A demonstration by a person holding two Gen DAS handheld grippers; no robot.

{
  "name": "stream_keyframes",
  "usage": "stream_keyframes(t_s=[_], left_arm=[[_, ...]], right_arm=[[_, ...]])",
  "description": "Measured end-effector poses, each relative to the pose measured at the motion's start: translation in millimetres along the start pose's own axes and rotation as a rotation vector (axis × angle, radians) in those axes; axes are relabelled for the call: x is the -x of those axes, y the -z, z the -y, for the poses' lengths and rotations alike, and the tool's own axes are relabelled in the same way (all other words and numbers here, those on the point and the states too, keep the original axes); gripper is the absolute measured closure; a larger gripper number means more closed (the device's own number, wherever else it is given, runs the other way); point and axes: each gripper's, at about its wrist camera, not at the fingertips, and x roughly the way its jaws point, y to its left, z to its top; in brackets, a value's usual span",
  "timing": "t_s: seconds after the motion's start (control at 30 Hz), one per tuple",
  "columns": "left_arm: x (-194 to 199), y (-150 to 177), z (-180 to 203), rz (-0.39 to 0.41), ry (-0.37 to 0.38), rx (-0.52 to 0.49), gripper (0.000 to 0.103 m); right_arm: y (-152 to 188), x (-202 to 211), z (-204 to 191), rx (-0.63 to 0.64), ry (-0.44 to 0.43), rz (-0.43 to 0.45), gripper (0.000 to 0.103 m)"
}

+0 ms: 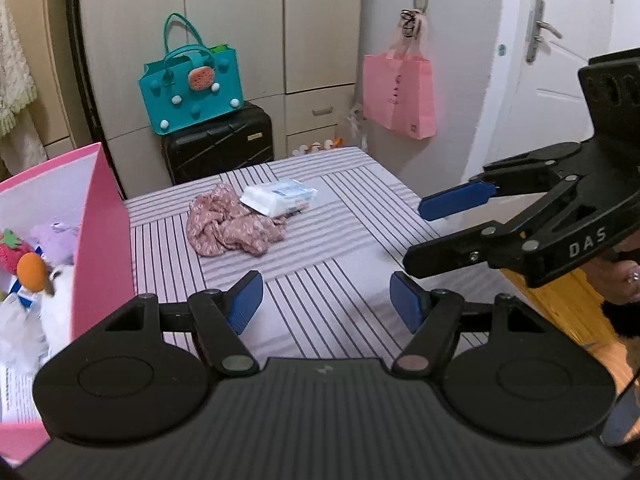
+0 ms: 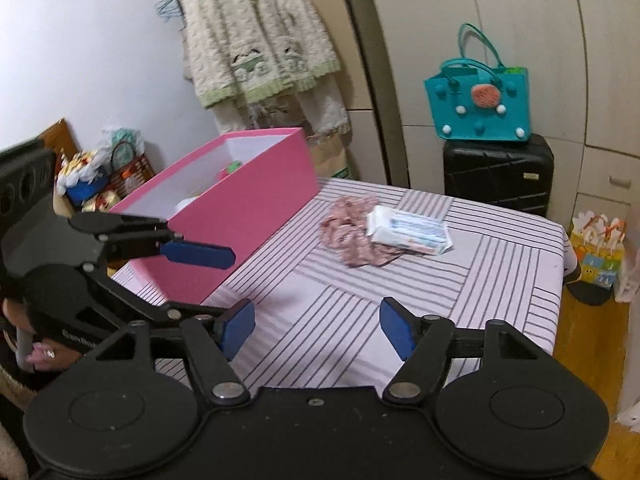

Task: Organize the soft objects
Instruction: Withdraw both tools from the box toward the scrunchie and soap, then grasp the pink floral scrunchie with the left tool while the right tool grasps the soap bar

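A crumpled pink floral cloth [image 1: 232, 228] [image 2: 352, 236] lies mid-bed on the striped sheet [image 1: 328, 248] [image 2: 460, 280]. A white pack of wipes [image 1: 280, 197] [image 2: 408, 229] rests partly on the cloth's far edge. An open pink box [image 1: 105, 240] [image 2: 240, 216] stands at the bed's left side and holds plush toys [image 1: 28, 268]. My left gripper [image 1: 326, 302] [image 2: 224, 286] hangs open over the near sheet, short of the cloth, with nothing between its blue pads. Beside it on the right, my right gripper [image 2: 316, 328] [image 1: 418, 230] is also open and holds nothing.
A teal felt bag [image 1: 192, 88] [image 2: 478, 100] sits on a black suitcase [image 1: 218, 144] [image 2: 498, 170] past the bed's foot, before the wardrobe. A pink bag [image 1: 400, 94] hangs on the wall near a white door. A cream cardigan [image 2: 256, 32] hangs behind the box. Wooden floor [image 2: 588, 336] lies right of the bed.
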Motion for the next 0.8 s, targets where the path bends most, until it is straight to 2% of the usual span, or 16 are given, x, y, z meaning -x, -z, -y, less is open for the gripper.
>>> stream_keyframes(t_s=[0.2,0.33,0.4,0.57,0.67,0.8], left_arm=[[-40,-12,-4,0.01,-0.108,-0.013,0.032],[-66,-21,-10,-0.005,-0.155,0.015,0.03],[-77,-25,-13,-0.014,-0.18,0.03,0.027],[-100,-32,-24,-0.039,-0.21,0.069,0.025],[-113,-33,-29,-0.043,-0.231,0.069,0.015],[-127,-33,-39,-0.06,-0.251,0.107,0.015]], right_arm=[[-12,-24,42,-0.074,-0.024,0.001,0.024],[-23,-46,65,-0.095,-0.031,-0.013,0.023],[-29,-58,74,-0.096,-0.028,-0.02,0.018],[-45,-86,88,-0.071,0.007,-0.036,0.012],[-55,-103,94,-0.07,0.001,-0.047,0.009],[-65,-128,99,-0.064,-0.008,-0.08,0.009]])
